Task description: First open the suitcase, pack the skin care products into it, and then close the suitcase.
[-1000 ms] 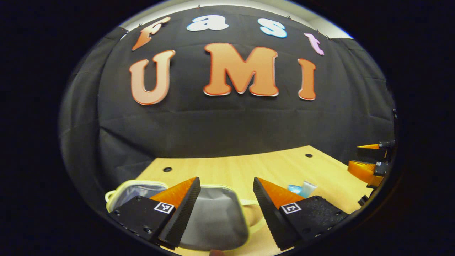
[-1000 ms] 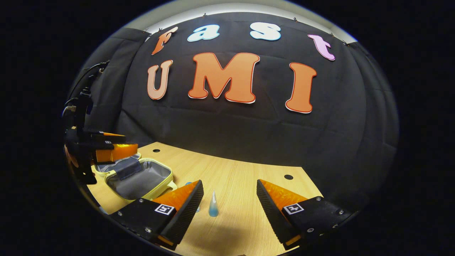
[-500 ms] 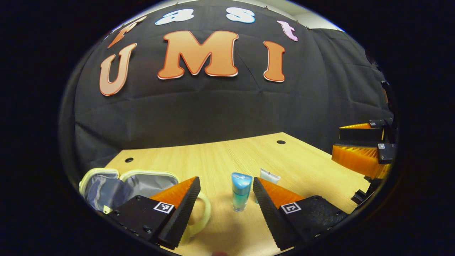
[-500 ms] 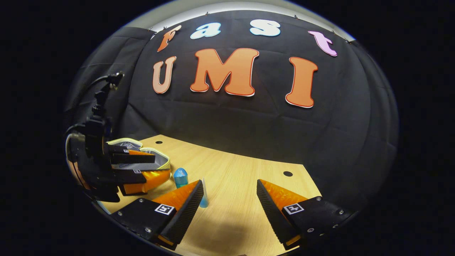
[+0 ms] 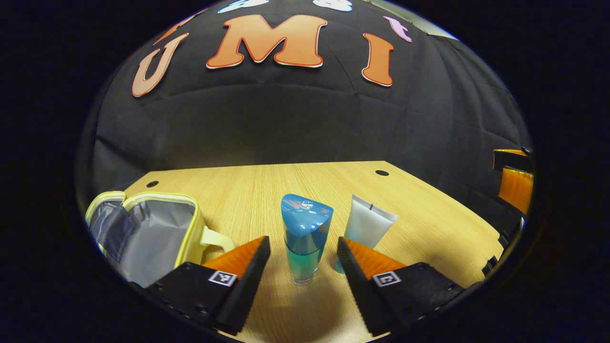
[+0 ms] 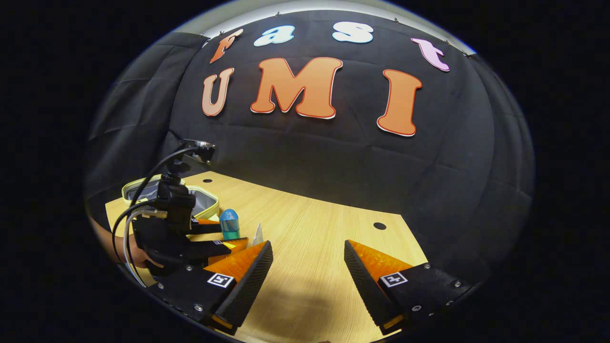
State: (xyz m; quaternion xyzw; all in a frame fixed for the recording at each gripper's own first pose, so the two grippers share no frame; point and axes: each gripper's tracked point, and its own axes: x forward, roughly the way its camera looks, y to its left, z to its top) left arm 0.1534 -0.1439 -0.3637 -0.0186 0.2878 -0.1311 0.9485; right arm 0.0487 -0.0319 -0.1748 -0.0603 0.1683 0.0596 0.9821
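In the left gripper view, the left gripper [image 5: 303, 245] hung low over the wooden table [image 5: 267, 190] with its fingers spread wide apart. A blue-capped bottle [image 5: 304, 236] stood upright in the gap between them, clear of both fingers, with table showing on either side of its base. The bottle had a rounded blue cap above a see-through teal body; any writing on it was too small to read. Just beyond the right-hand finger stood a white tube [image 5: 367, 224], cap end down and crimped end up, its lower part hidden behind that finger; no legible label showed on it. Off to the left of the left-hand finger lay the suitcase [image 5: 147, 228], a small pale-yellow case lying open, its grey lining facing up and a yellow handle pointing toward the gripper. Each finger mount carried a small square black-and-white marker tag, a coded pattern and not readable words. At the far right edge part of the right gripper [image 5: 513, 181] showed.

In the right gripper view, the right gripper [image 6: 309, 250] hovered above bare table with its fingers also wide apart and nothing between them. To its left, farther off, the left gripper [image 6: 224, 236] could be seen with cables trailing from its body and a hand [image 6: 138, 255] behind it; the bottle [image 6: 230, 224] stood at its fingertips, the tube [image 6: 258, 233] just beside, and the suitcase [image 6: 167, 193] beyond it.
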